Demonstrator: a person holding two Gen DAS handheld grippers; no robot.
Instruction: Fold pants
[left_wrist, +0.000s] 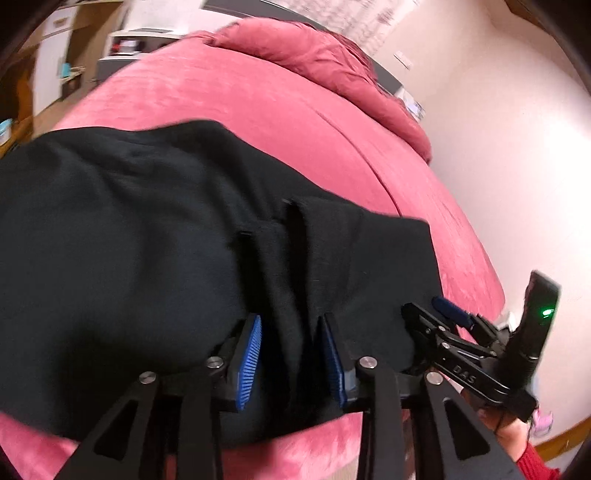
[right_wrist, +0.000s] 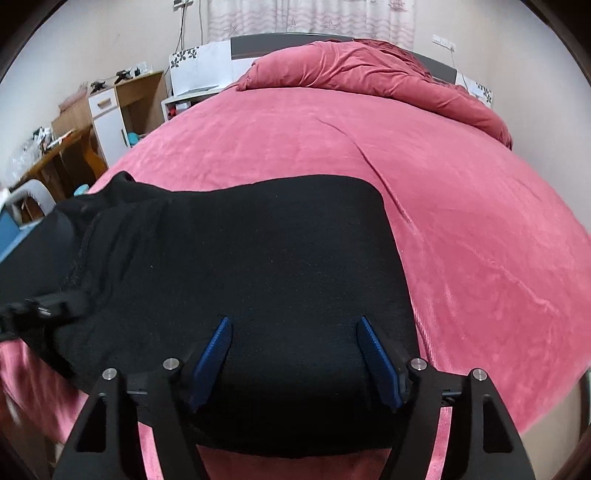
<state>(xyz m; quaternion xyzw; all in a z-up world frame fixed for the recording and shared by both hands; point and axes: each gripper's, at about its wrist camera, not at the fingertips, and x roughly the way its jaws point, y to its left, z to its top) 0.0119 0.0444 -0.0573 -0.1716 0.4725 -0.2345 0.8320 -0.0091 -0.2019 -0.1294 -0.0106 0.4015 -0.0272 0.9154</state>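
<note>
Black pants (left_wrist: 129, 240) lie folded on the near part of a pink bed (left_wrist: 258, 103). My left gripper (left_wrist: 290, 319) stands over them, pointing down at the cloth. A raised ridge of the black fabric runs up between its blue pads (left_wrist: 251, 362), whose inner faces stay bare, so it is open. In the right wrist view the pants (right_wrist: 258, 240) show a smooth rounded right end. My right gripper (right_wrist: 294, 321) is wide open over that end, with flat cloth between its pads. The right gripper (left_wrist: 424, 306) also shows at the pants' right edge, held by a hand in a red sleeve (left_wrist: 535, 461).
A bunched pink duvet (right_wrist: 369, 74) lies at the head of the bed (right_wrist: 480, 240). Wooden and white cabinets (right_wrist: 107, 110) and a cluttered desk (right_wrist: 55, 147) stand beyond the bed's left side. The left gripper's blurred body (right_wrist: 37, 306) is at the left edge.
</note>
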